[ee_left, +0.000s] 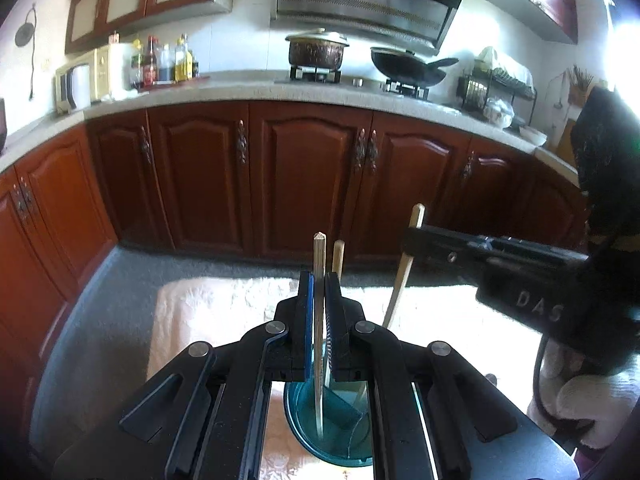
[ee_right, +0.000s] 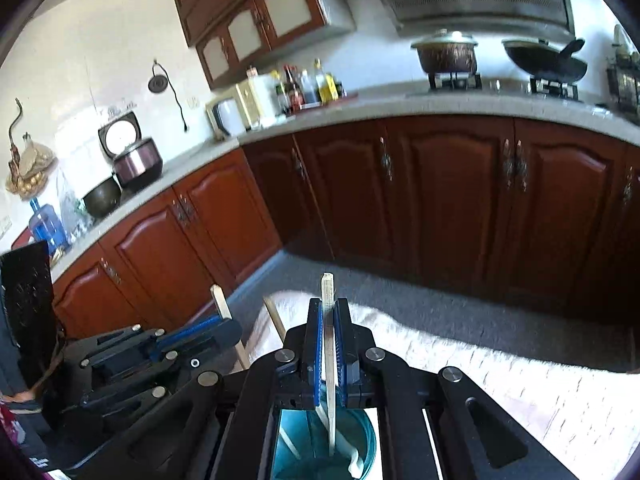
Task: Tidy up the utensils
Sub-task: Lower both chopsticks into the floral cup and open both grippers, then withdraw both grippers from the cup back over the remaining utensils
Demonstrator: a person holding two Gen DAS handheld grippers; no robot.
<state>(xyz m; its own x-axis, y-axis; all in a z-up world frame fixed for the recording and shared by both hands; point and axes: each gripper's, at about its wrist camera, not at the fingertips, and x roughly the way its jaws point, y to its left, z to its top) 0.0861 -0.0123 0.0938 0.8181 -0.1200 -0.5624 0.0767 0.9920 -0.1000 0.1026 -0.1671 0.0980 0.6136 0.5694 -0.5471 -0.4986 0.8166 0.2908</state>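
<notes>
My left gripper [ee_left: 318, 280] is shut on an upright wooden chopstick [ee_left: 319, 256] whose lower end stands in a blue-green glass cup [ee_left: 304, 436]. My right gripper [ee_right: 328, 308] is shut on another upright chopstick [ee_right: 327, 292] whose tip is in the same cup [ee_right: 360, 424]. In the left wrist view the right gripper [ee_left: 412, 246] comes in from the right, holding its chopstick [ee_left: 400, 292]. A third chopstick [ee_left: 338, 256] leans in the cup. In the right wrist view the left gripper [ee_right: 224, 330] is at the left with its chopstick [ee_right: 224, 308], and the loose one [ee_right: 274, 316] is beside it.
The cup stands on a table with a pale pink lace cloth [ee_left: 224, 304]. Beyond are grey floor, dark red kitchen cabinets [ee_left: 304, 176] and a counter with a pot [ee_left: 317, 50], a wok [ee_left: 408, 66] and bottles [ee_left: 164, 62].
</notes>
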